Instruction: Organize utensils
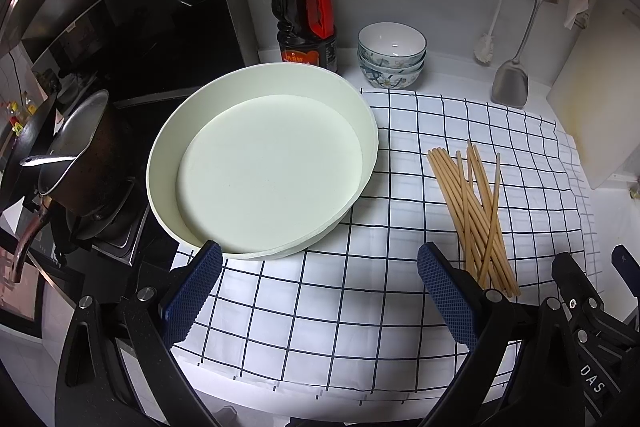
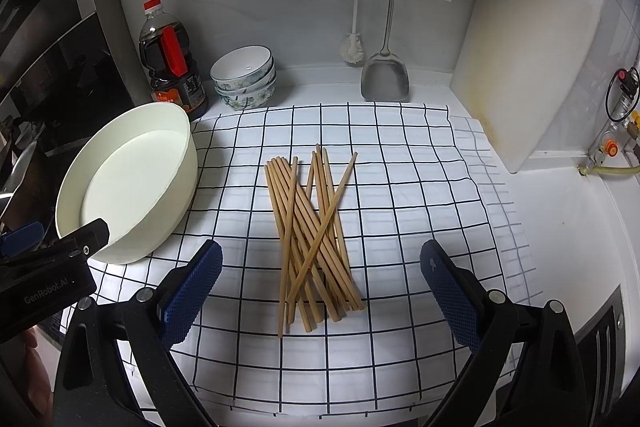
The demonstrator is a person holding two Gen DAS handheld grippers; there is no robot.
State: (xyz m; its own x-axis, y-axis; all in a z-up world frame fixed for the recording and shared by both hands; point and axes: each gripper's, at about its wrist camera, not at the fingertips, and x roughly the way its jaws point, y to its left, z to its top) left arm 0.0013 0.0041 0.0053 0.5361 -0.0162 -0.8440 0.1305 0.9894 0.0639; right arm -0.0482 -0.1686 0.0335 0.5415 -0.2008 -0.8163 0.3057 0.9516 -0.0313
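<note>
Several wooden chopsticks (image 2: 312,231) lie in a loose crossed pile on the checked cloth (image 2: 400,187); they also show in the left wrist view (image 1: 476,211). A round cream tub (image 1: 260,163) stands empty to their left, also seen in the right wrist view (image 2: 128,183). My left gripper (image 1: 320,259) is open and empty, just in front of the tub's near rim. My right gripper (image 2: 320,259) is open and empty, with the near ends of the chopsticks between its blue pads (image 2: 192,287).
A soy sauce bottle (image 2: 172,63) and stacked floral bowls (image 2: 246,79) stand at the back. A metal spatula (image 2: 386,67), a brush and a white cutting board (image 2: 532,59) lean on the wall. A pot (image 1: 76,155) sits on the stove at left.
</note>
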